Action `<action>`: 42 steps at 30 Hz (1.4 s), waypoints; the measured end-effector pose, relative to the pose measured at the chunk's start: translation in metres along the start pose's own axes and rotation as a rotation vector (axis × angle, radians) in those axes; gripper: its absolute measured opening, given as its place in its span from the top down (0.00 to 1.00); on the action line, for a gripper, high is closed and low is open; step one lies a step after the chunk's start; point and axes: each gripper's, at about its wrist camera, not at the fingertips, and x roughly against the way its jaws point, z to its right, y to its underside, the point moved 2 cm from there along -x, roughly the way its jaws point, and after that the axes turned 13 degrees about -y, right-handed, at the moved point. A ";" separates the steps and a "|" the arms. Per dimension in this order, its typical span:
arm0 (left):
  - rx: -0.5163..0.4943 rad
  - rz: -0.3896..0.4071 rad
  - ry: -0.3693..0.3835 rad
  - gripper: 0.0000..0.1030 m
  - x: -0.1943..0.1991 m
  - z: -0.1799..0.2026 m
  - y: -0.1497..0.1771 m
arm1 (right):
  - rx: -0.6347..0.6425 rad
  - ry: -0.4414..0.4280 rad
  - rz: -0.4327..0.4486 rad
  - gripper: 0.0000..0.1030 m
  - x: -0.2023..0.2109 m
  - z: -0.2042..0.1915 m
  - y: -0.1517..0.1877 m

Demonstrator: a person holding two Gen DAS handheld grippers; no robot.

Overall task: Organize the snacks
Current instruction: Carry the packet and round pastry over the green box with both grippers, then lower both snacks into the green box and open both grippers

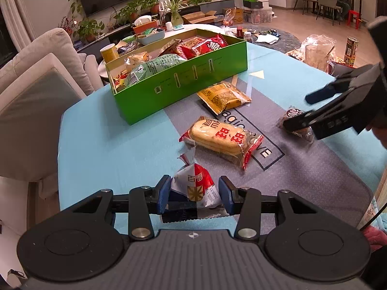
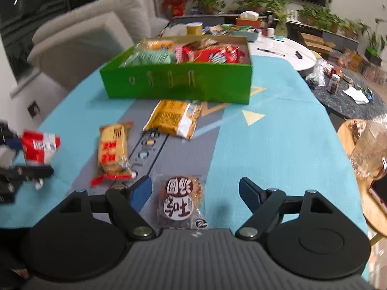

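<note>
My left gripper (image 1: 195, 189) is shut on a red-and-white snack packet (image 1: 196, 181), held just above the table; it also shows in the right wrist view (image 2: 40, 148). My right gripper (image 2: 196, 193) is open around a round brown cookie packet (image 2: 181, 199) lying on the table, also seen in the left wrist view (image 1: 298, 125). A green box (image 1: 183, 87) full of snacks stands further back. A yellow cake packet with red ends (image 1: 221, 139) and a yellow-orange packet (image 1: 223, 95) lie between the box and the grippers.
The table has a blue and grey cloth (image 1: 108, 145). A sofa (image 1: 36, 84) stands to the left. A wooden stool with a plastic bag (image 2: 365, 145) is at the right. A round white table (image 2: 278, 50) with clutter stands behind.
</note>
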 end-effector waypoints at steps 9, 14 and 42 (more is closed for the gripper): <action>0.002 0.033 -0.003 0.61 0.004 -0.004 -0.012 | -0.020 -0.030 0.020 0.17 0.007 -0.003 -0.003; 0.012 0.077 -0.008 0.61 0.005 -0.009 -0.035 | -0.023 -0.058 0.122 0.17 0.026 -0.008 -0.026; 0.007 0.112 -0.009 0.61 -0.133 -0.020 -0.206 | -0.100 -0.052 0.279 0.17 -0.037 0.049 -0.176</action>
